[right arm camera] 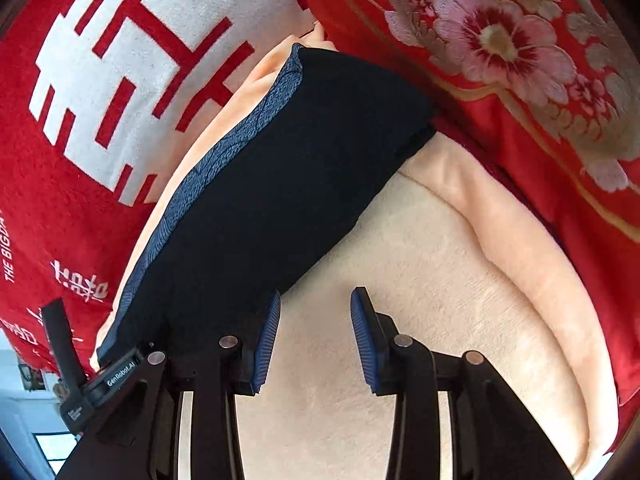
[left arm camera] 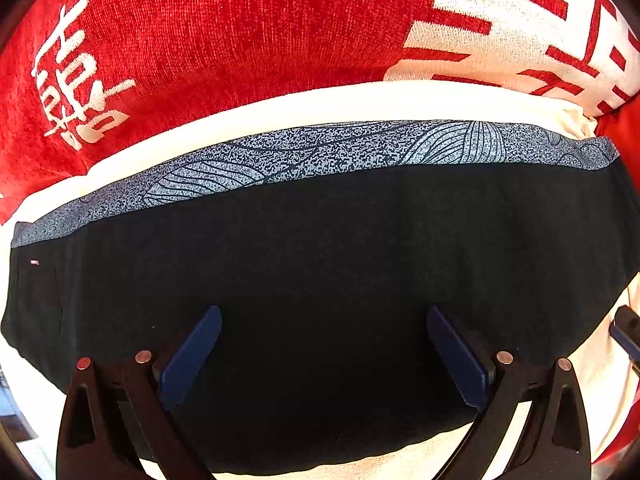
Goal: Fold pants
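The black pants point(left arm camera: 320, 248) lie folded into a flat rectangle on a cream blanket point(left arm camera: 360, 100), with a blue-grey patterned waistband point(left arm camera: 320, 152) along the far edge. My left gripper point(left arm camera: 324, 316) is open and empty, hovering just above the near half of the pants. In the right wrist view the folded pants point(right arm camera: 288, 168) stretch away to the upper right. My right gripper point(right arm camera: 316, 304) is open and empty over the cream blanket point(right arm camera: 420, 272), its left finger point(right arm camera: 268, 336) at the edge of the pants. The left gripper's body point(right arm camera: 100, 388) shows at lower left.
A red blanket with white characters point(left arm camera: 180, 32) lies behind the pants. A red floral quilt point(right arm camera: 500, 60) lies to the right. The cream blanket has a thick rolled edge point(right arm camera: 540, 280) at the right.
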The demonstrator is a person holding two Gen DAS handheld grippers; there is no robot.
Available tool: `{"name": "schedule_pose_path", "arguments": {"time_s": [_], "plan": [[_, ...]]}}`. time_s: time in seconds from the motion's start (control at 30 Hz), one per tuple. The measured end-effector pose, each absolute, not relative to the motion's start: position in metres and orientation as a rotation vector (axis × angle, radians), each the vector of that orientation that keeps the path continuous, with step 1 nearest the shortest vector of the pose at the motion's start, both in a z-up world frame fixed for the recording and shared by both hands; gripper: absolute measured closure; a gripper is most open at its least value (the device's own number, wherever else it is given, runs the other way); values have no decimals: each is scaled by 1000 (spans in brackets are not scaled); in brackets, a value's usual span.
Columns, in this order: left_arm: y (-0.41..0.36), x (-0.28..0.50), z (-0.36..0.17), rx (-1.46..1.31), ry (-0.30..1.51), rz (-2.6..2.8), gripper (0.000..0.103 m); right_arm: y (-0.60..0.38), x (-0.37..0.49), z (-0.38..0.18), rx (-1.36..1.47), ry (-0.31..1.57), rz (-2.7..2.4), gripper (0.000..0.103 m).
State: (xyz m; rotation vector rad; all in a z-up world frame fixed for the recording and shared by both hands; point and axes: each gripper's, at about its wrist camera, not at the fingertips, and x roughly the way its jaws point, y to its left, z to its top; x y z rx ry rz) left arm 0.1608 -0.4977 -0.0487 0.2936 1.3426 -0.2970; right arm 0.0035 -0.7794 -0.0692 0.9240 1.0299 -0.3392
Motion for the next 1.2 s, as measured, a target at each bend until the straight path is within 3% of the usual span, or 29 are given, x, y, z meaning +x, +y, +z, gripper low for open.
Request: {"name": "schedule_pose_path", "arguments": {"time_s": [0.87,0.9,0.93,1.07,1.2], "plan": [[-512,167,-43,355,1374,-256,0,-816,17,-59,1026,930,-430,63],[-512,166,-44,356,1375,-255,0,-819,23,-59,1008,951,-438,69],[-512,166,-44,356,1376,-253,0,-819,27,-55,978,969,-451,85],[-514,167,-43,362,1377,-249,0,-812,35,-29,822,951,-421,87],[-513,165,-43,363,1369,-253,0,-825,37,-54,849,1029,-428,85]]}}
